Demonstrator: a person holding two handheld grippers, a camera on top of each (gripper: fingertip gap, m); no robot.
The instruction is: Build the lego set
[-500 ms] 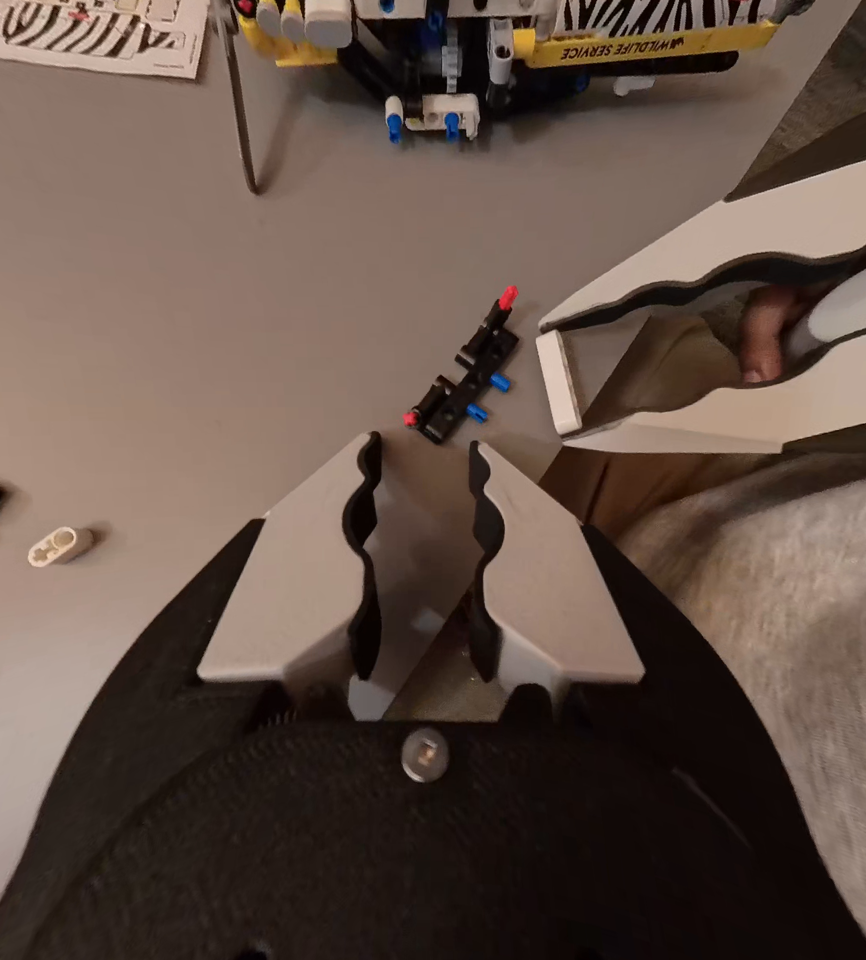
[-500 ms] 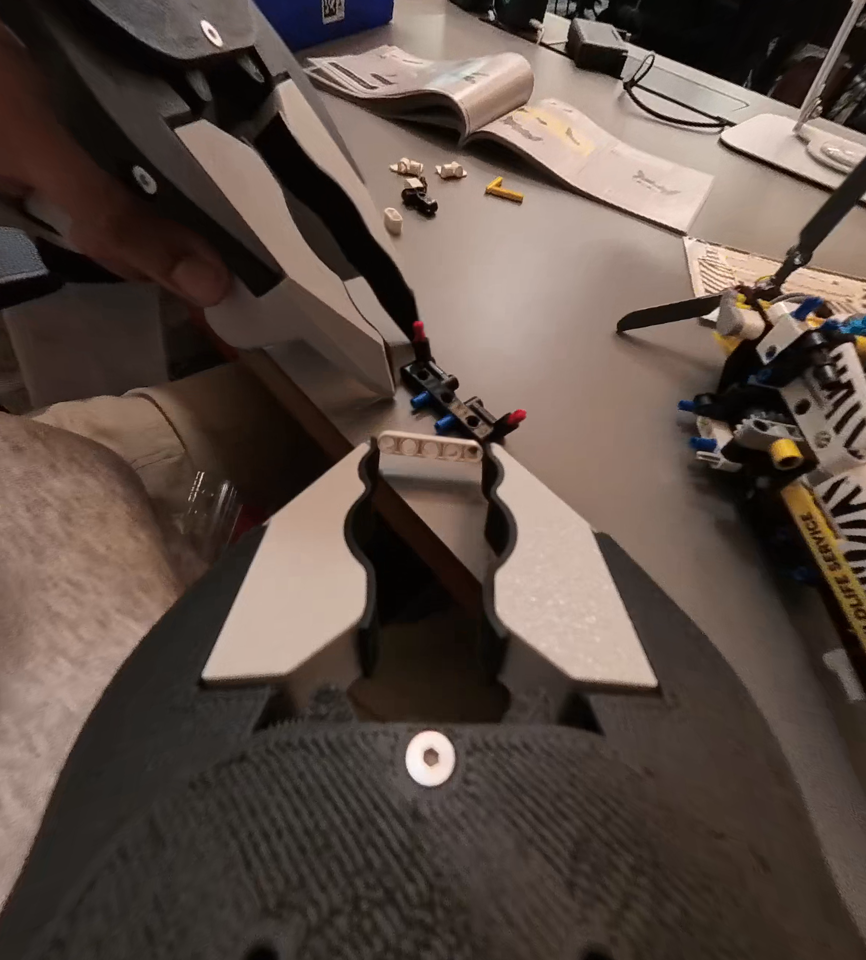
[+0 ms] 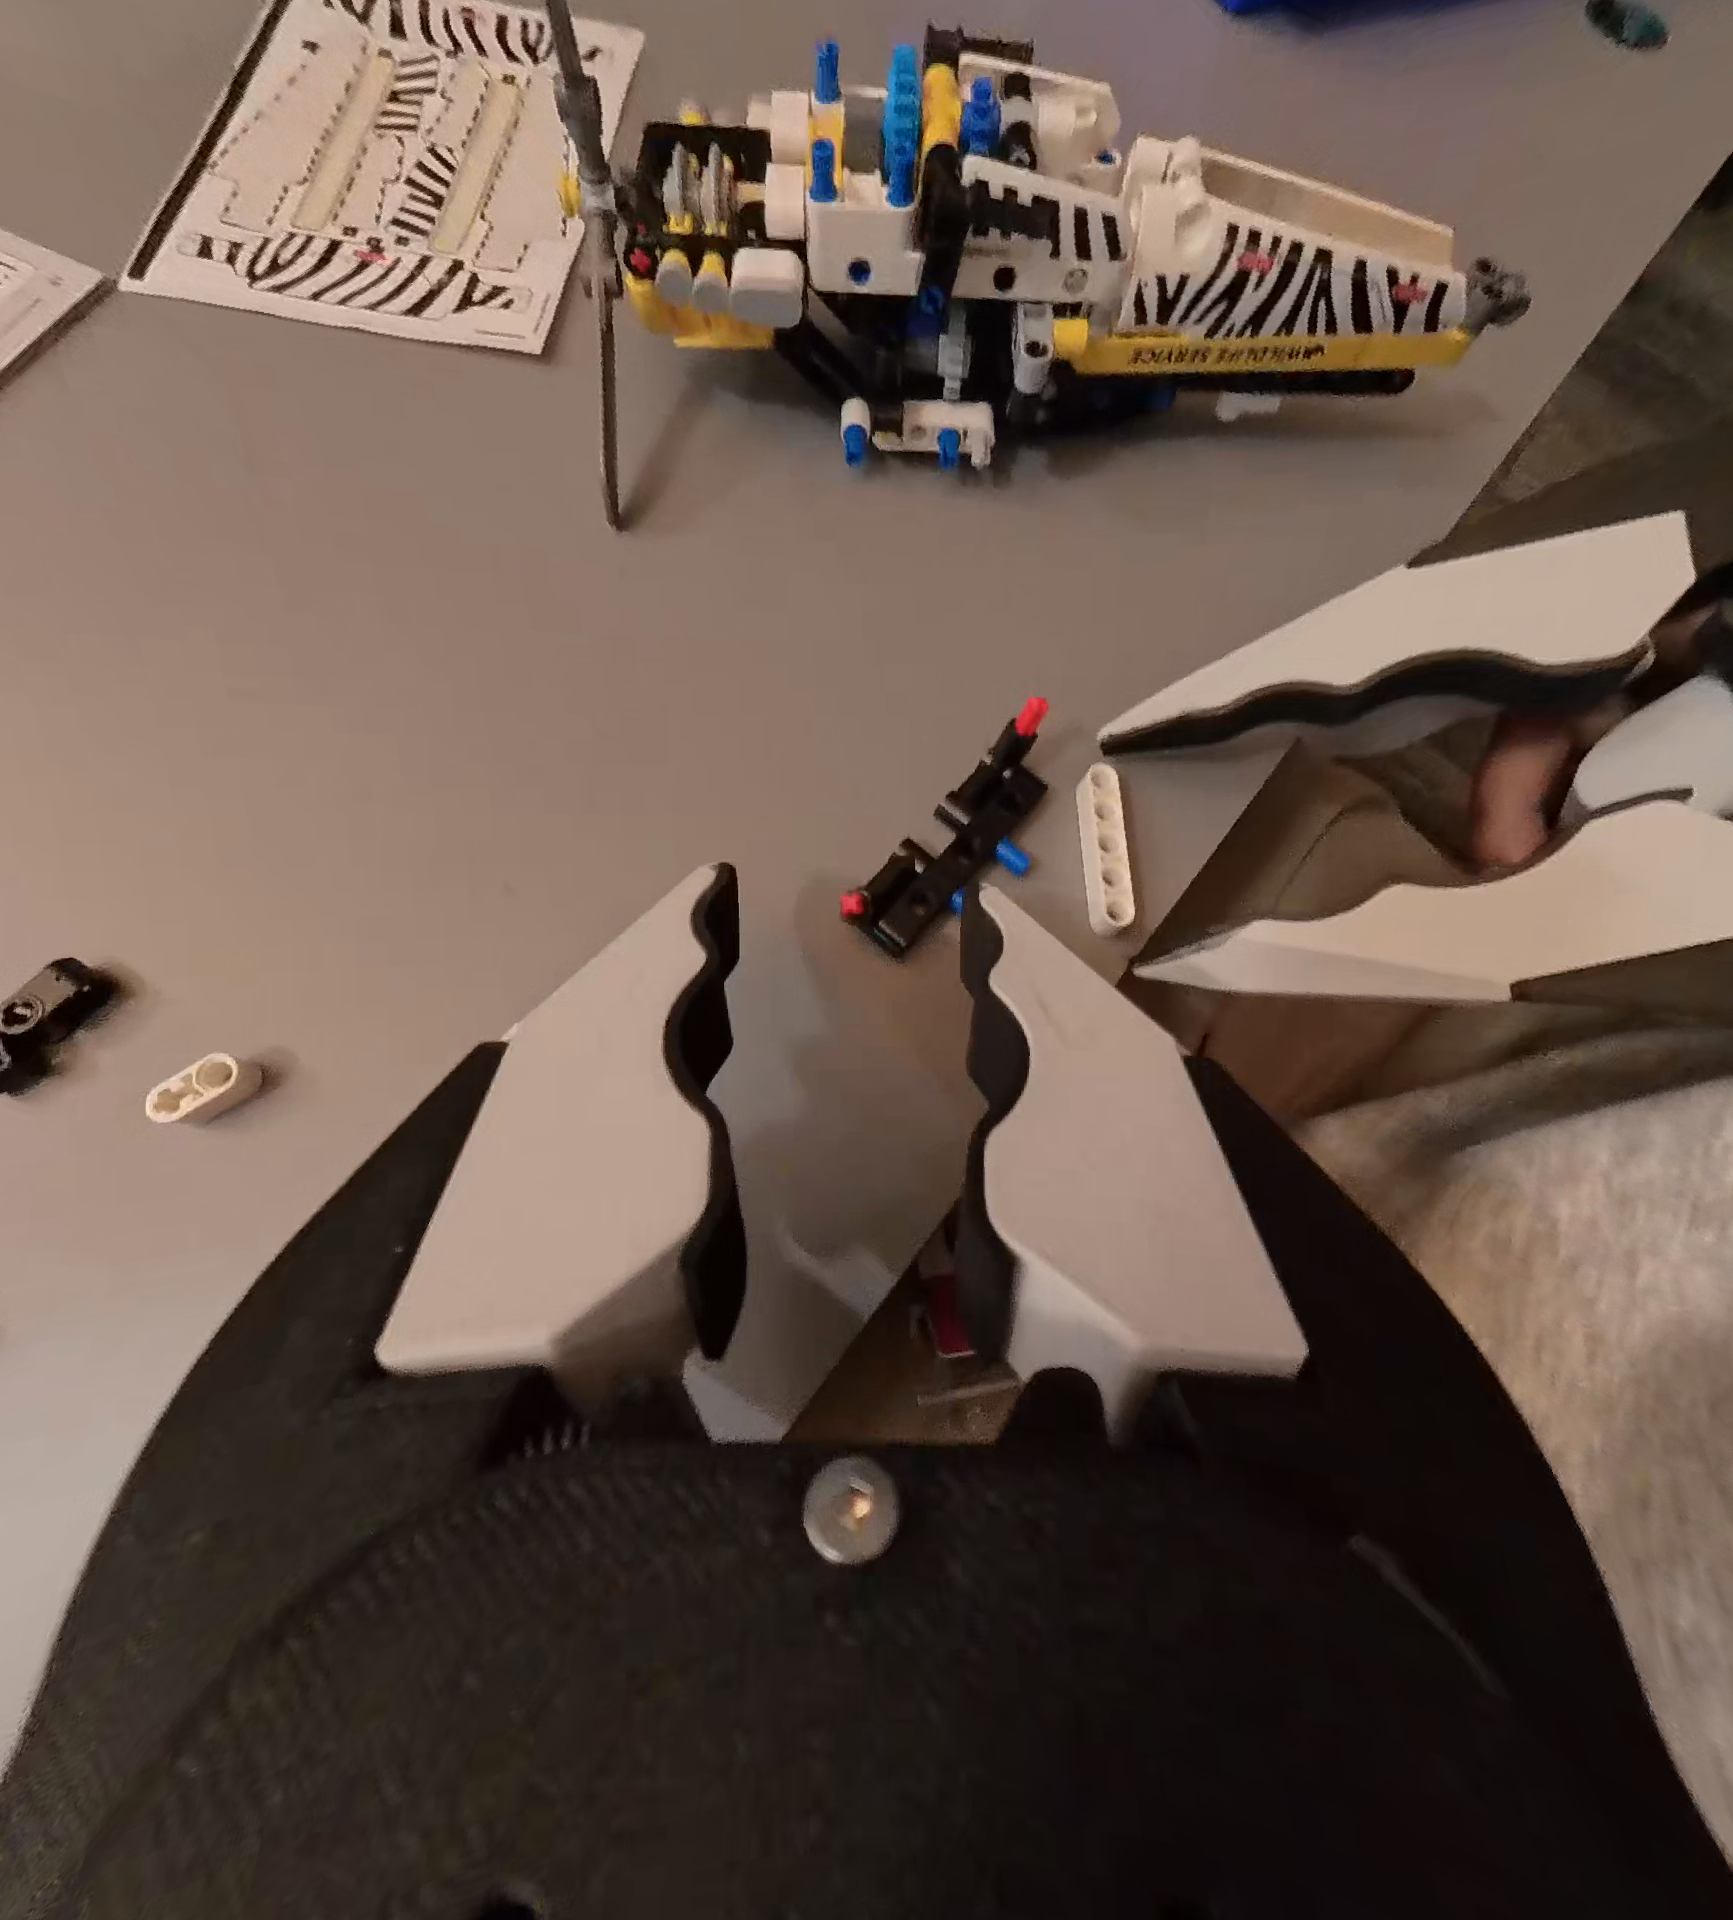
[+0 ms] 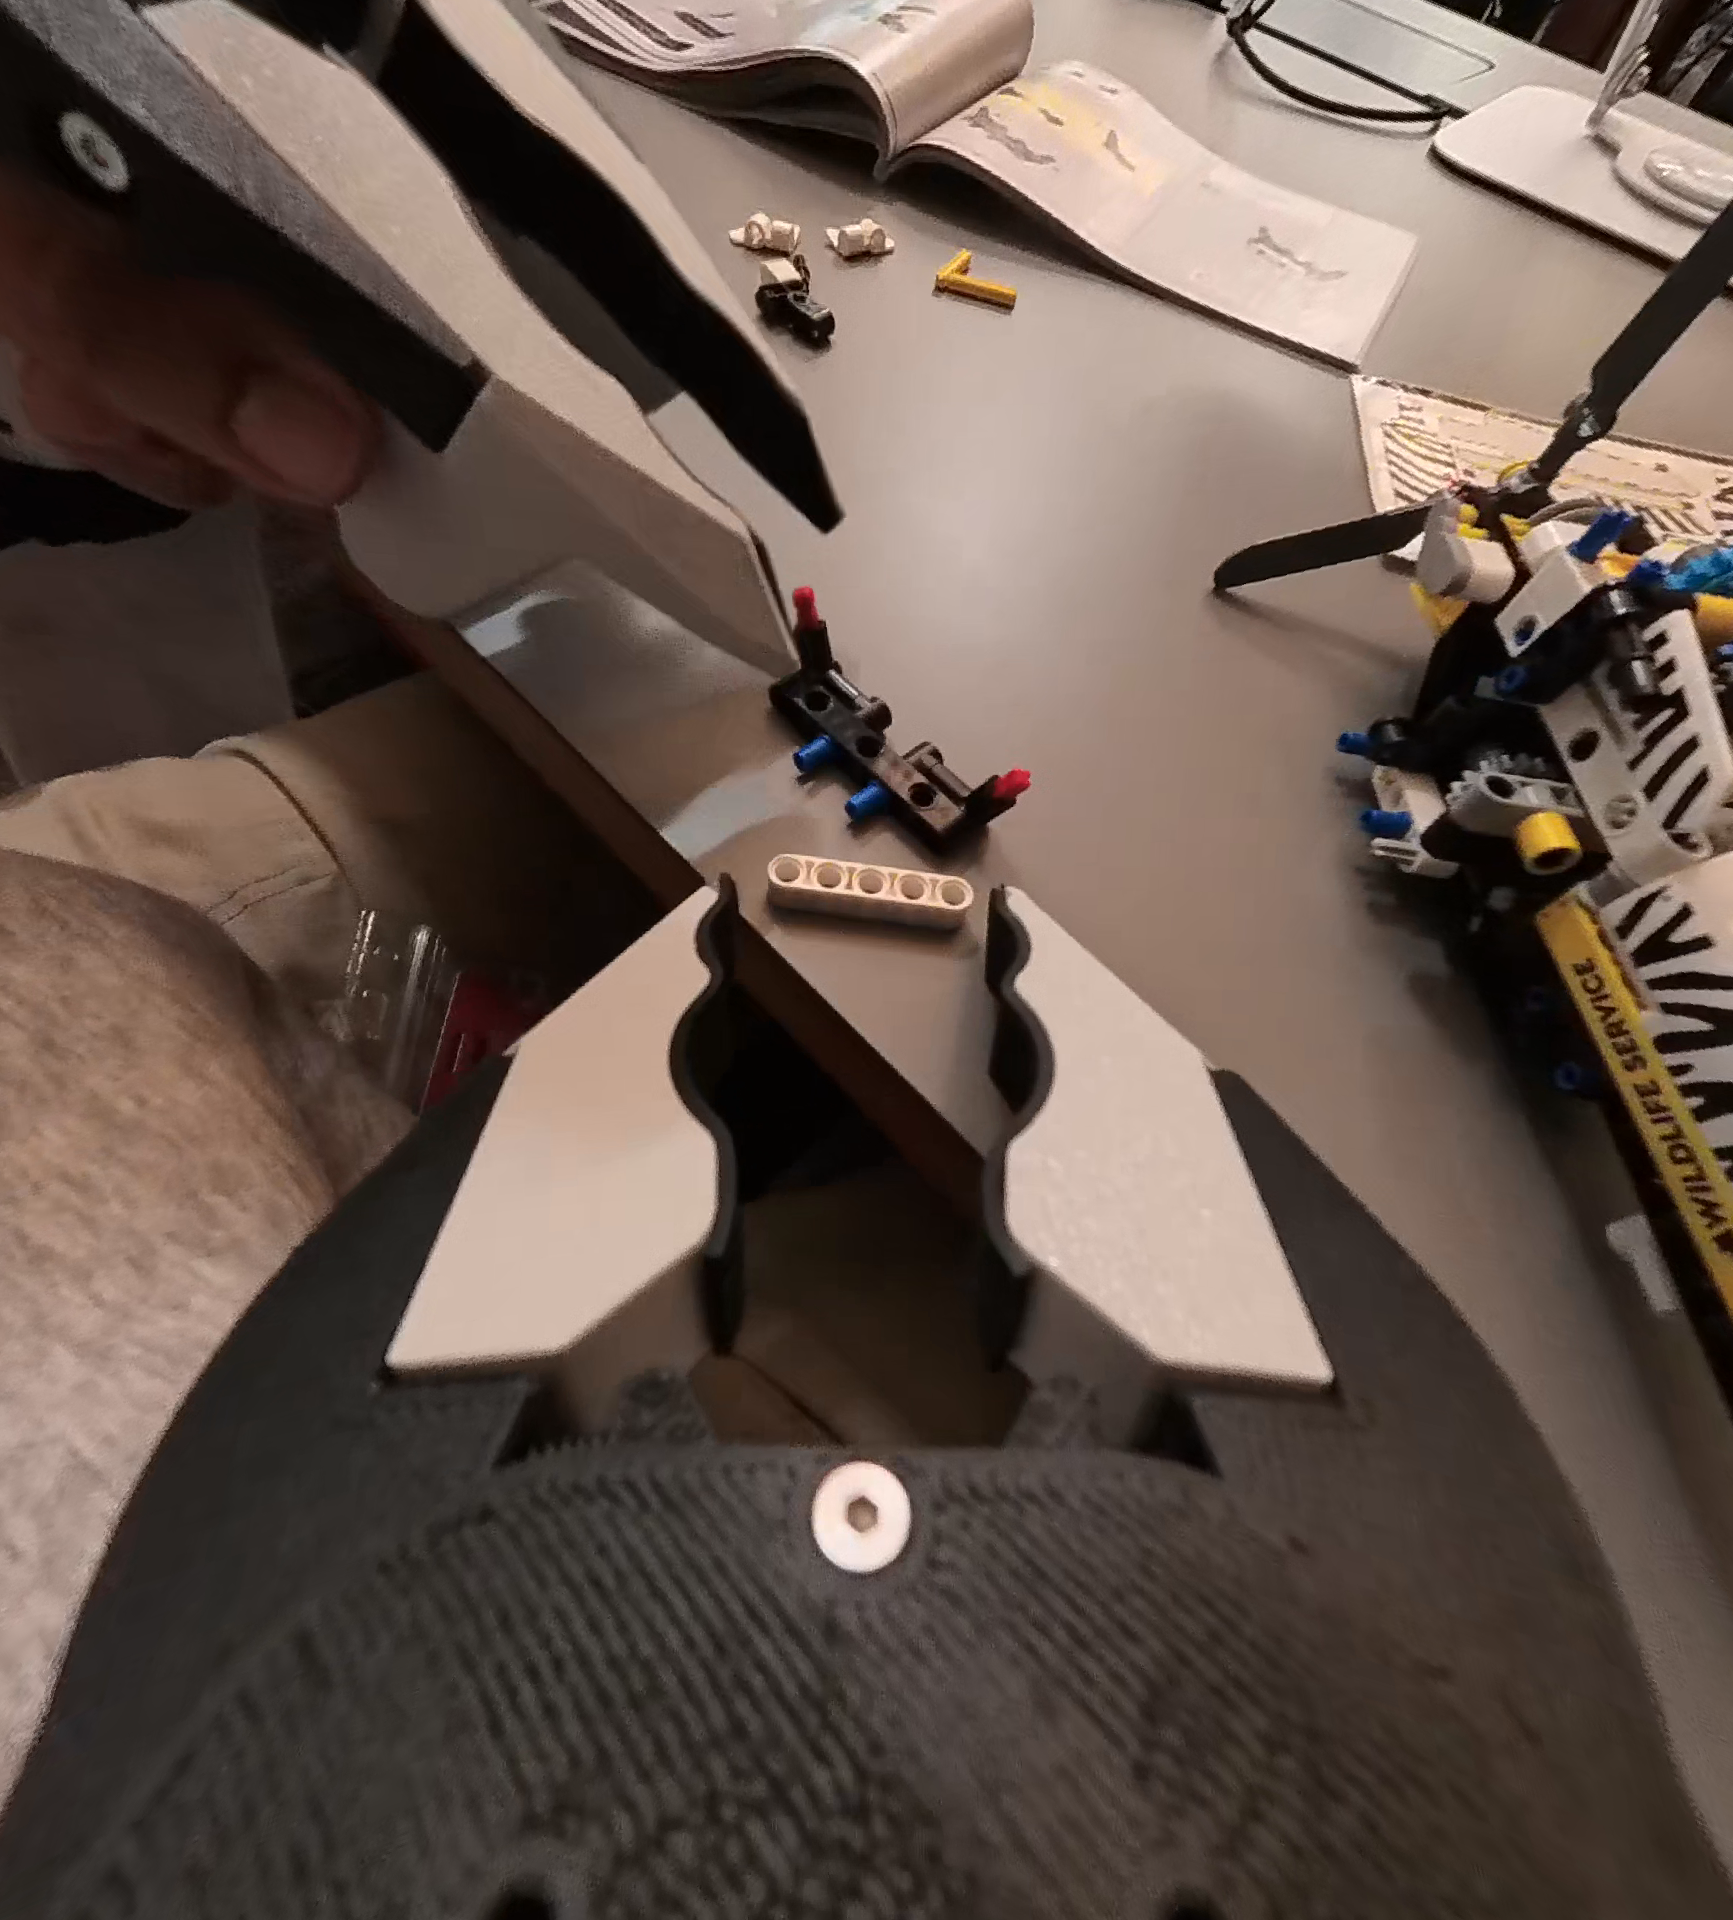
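Observation:
A small black Lego subassembly [image 3: 945,842] with red and blue pins lies on the grey table near its edge; it also shows in the right wrist view [image 4: 883,753]. A white five-hole beam [image 3: 1106,847] lies flat on the table beside it. In the right wrist view the beam [image 4: 870,894] sits just ahead of my right gripper [image 4: 860,909], whose jaws stand open with a gap on each side of it. My left gripper [image 3: 851,899] is open and empty, just short of the black subassembly. It hangs above the subassembly in the right wrist view [image 4: 800,582].
A zebra-striped helicopter model [image 3: 1049,239] with a long rotor blade [image 3: 602,343] stands farther back. A sticker sheet [image 3: 384,187] and an open manual [image 4: 1049,135] lie beyond. Loose pieces lie at left: a white connector [image 3: 204,1088] and black parts [image 3: 20,1023]. The table edge [image 3: 1464,499] runs along the right. From the left gripper's tips to the white connector [image 3: 204,1088] is close to 10 cm.
The white beam was gripped between my right gripper's tips; now it lies flat on the table and the jaws stand slightly wider. My left gripper has drawn back and up.

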